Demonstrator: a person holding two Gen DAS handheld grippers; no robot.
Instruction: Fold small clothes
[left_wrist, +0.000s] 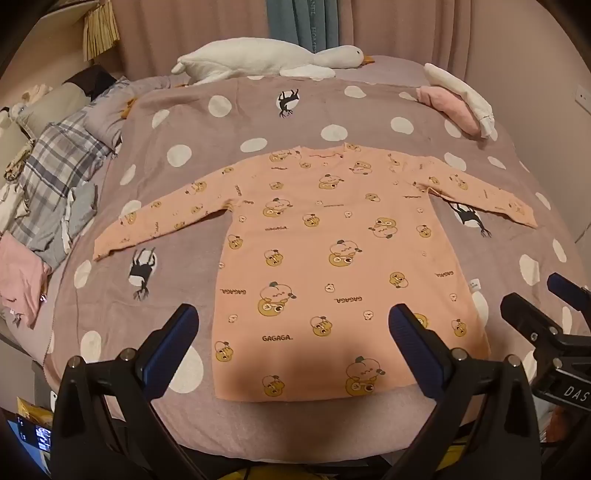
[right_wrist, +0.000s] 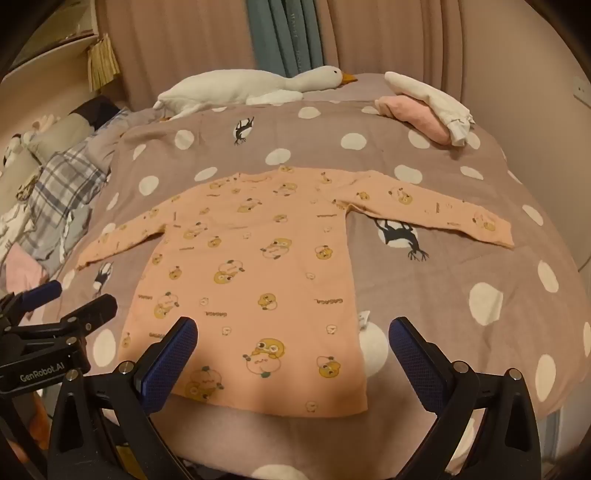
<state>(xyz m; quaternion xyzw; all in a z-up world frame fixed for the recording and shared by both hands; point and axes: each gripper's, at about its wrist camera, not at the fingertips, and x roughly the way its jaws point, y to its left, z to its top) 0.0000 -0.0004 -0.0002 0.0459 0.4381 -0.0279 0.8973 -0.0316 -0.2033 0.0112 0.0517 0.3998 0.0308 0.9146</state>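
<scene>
A small peach long-sleeved shirt (left_wrist: 325, 258) printed with cartoon ducks lies flat on the dotted blanket (left_wrist: 258, 110), both sleeves spread sideways and its hem toward me. My left gripper (left_wrist: 293, 325) hovers open above the hem's left part, nothing between its blue pads. In the right wrist view the same shirt (right_wrist: 251, 266) spreads out ahead, and my right gripper (right_wrist: 291, 339) hangs open over the hem's right corner. Each gripper shows at the edge of the other's view: the right gripper (left_wrist: 546, 306) and the left gripper (right_wrist: 66, 302).
A white goose plush (left_wrist: 266, 59) lies along the far edge of the bed. Folded pink and white clothes (left_wrist: 458, 99) sit at the far right. A heap of plaid and grey garments (left_wrist: 55, 177) and a pink piece (left_wrist: 18, 280) lie at the left.
</scene>
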